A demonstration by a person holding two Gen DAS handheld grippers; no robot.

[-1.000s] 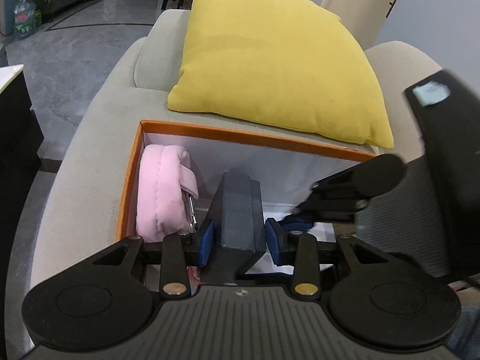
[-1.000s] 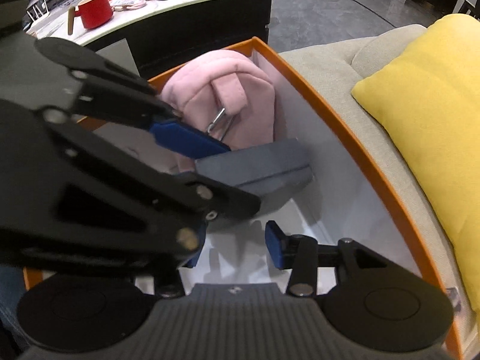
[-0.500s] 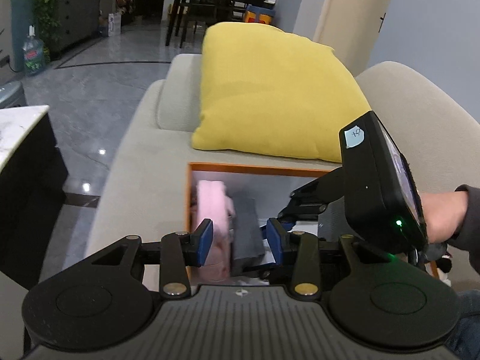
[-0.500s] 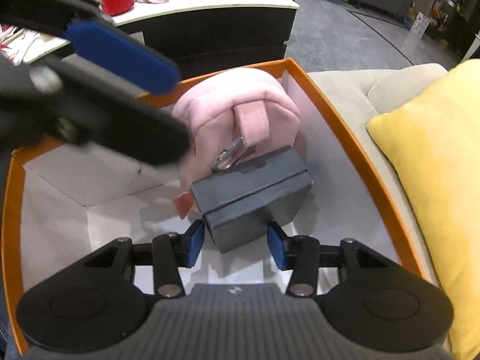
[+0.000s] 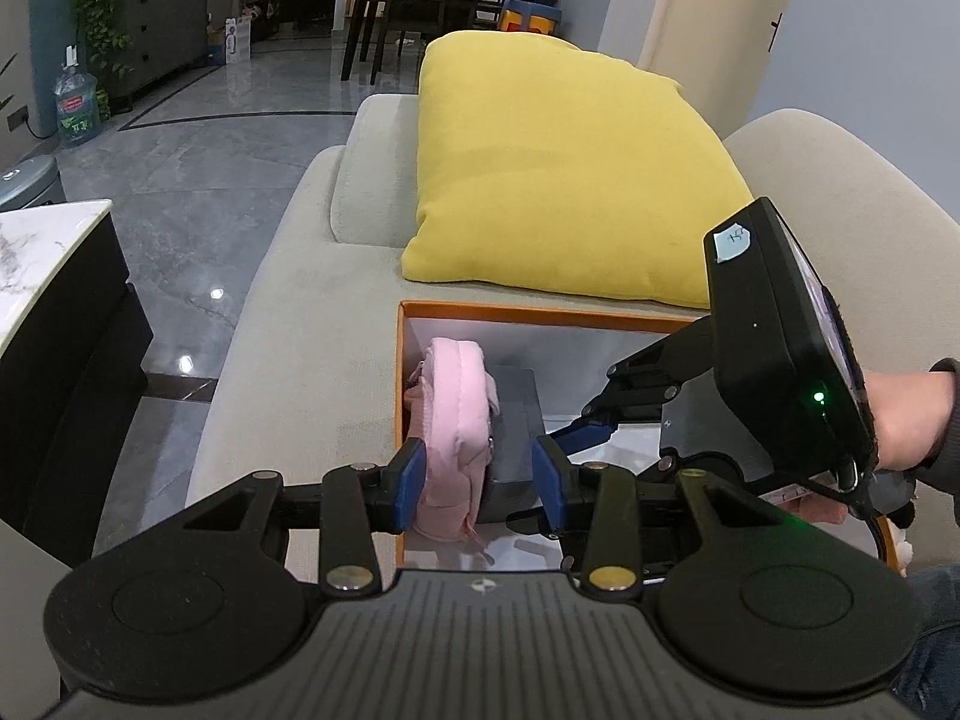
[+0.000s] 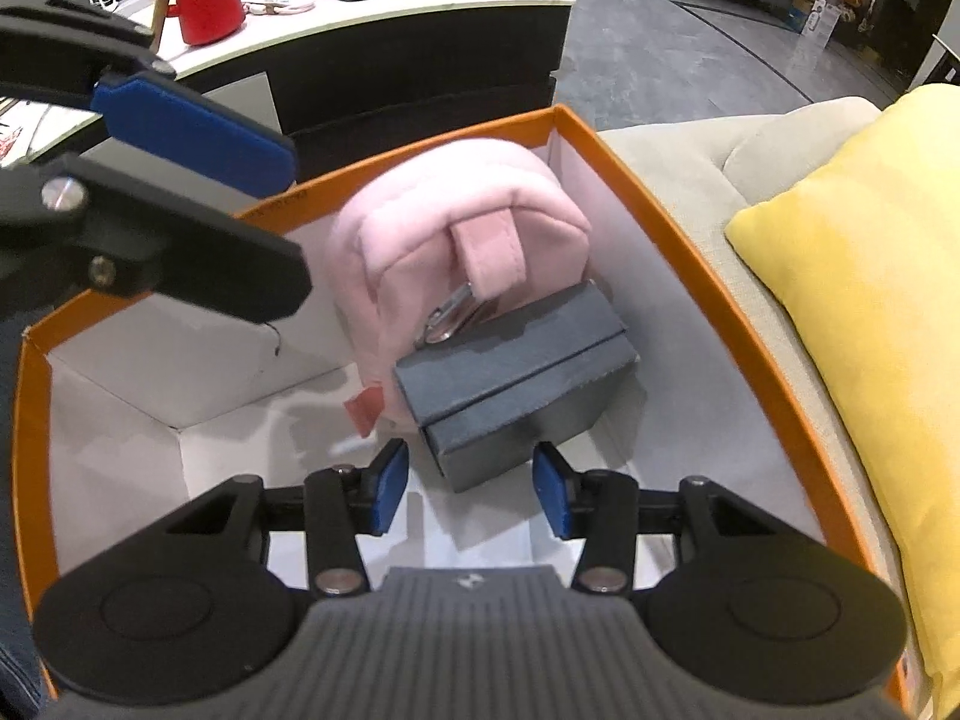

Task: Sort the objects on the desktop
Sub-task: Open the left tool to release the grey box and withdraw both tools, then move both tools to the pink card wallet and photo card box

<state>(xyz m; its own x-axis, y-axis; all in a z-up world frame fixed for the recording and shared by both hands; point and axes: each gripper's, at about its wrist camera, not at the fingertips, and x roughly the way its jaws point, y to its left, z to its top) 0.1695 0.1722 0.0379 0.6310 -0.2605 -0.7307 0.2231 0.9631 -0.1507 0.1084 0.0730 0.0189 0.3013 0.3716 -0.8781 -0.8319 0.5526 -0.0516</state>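
Pink pouch point(image 6: 456, 252) — btm hidden by grey box point(image 6: 516, 378)

Pink pouch point(image 5: 453, 420) beside grey box point(image 5: 510, 420)

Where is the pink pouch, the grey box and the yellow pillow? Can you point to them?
pink pouch point(image 6: 432, 222), right wrist view, on its plush top beside the strap.
grey box point(image 6: 516, 354), right wrist view, on its lid.
yellow pillow point(image 5: 558, 180), left wrist view, on the middle of its face.
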